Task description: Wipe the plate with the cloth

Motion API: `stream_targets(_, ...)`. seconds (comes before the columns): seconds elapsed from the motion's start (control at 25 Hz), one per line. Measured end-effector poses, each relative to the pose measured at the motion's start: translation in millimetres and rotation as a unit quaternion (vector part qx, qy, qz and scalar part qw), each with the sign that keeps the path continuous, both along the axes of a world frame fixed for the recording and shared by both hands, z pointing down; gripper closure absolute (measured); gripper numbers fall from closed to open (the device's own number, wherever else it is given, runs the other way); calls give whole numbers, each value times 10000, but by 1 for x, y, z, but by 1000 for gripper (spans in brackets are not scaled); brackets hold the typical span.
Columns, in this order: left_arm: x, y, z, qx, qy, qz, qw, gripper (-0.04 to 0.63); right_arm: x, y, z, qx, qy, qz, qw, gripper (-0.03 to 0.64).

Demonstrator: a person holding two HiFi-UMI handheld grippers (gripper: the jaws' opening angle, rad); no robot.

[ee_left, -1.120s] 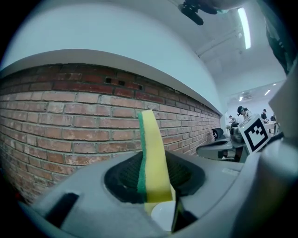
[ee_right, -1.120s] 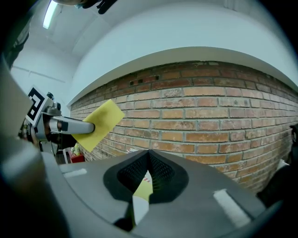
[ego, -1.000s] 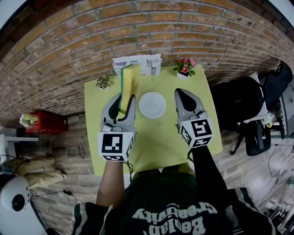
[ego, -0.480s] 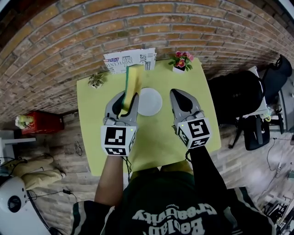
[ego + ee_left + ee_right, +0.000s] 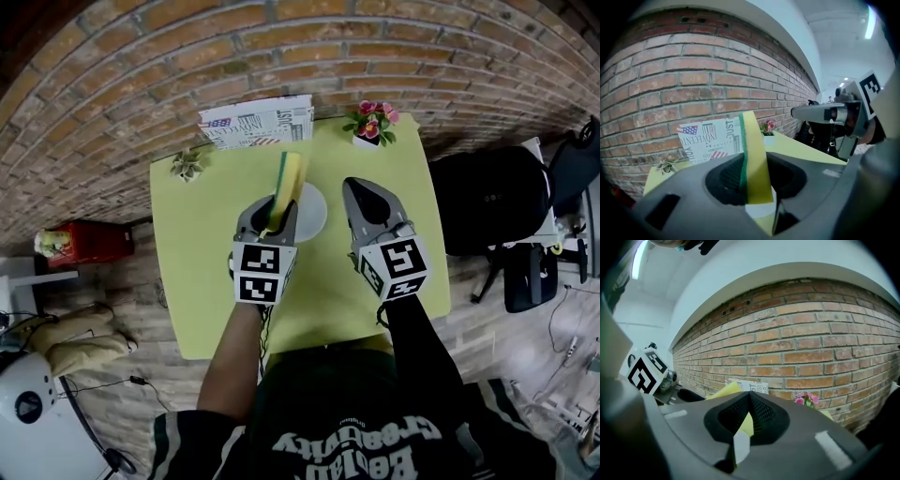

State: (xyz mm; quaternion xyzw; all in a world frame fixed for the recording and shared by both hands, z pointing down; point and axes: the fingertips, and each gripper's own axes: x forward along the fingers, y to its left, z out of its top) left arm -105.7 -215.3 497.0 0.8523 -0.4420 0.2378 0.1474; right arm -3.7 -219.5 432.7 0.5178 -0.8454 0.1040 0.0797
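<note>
Head view: the left gripper (image 5: 273, 208) reaches toward 12 o'clock over the middle of the lime-green square tabletop (image 5: 202, 291), on a bare forearm; its fingers (image 5: 725, 177) pinch a yellow sponge cloth with a green scouring face (image 5: 289, 180), which stands on edge and juts past the tips. The sponge cloth hangs over the 9 o'clock side of the round white plate (image 5: 314, 216), which lies at the tabletop's centre; whether the two touch cannot be told. The right gripper (image 5: 360, 192) lies level at the plate's 3 o'clock, just beside its rim, on a dark sleeve; the right gripper view shows its fingers pressed together on nothing. From the plate, a newspaper-print panel (image 5: 258, 122) stands at 11 o'clock, a white pot of pink flowers (image 5: 373, 122) at 1 o'clock, and a small green plant (image 5: 187, 165) at 10 o'clock; all three sit along the tabletop's far edge against the red brick wall (image 5: 281, 47). A red crate (image 5: 80, 246) sits on the wooden floor (image 5: 141, 309) at 9 o'clock; a black chair (image 5: 492, 202) stands at 3 o'clock.
</note>
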Motion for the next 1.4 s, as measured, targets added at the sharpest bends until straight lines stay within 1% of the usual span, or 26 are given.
stream_targets(0.32,29,0,66,-786,-357,129,9962,471,15,-13,20,-231,-105,-106,9996,607)
stream_targets(0.48,38,1,97,-1095,-479,175,9927,471,17,-16,25,-281,-86,-182,9994,607)
stream_targets(0.72,46,7,125,-1509,-710,245,9857,471,18,-19,28,-325,-49,-247,9992,607)
stream_targets(1.04,45,6,131,-1571,-793,204,9842,471,20,-21,30,-358,-25,-251,9990,607)
stream_targets(1.4,26,4,132,-1607,-935,-2,9826,469,15,-20,29,-325,-20,-283,9991,607)
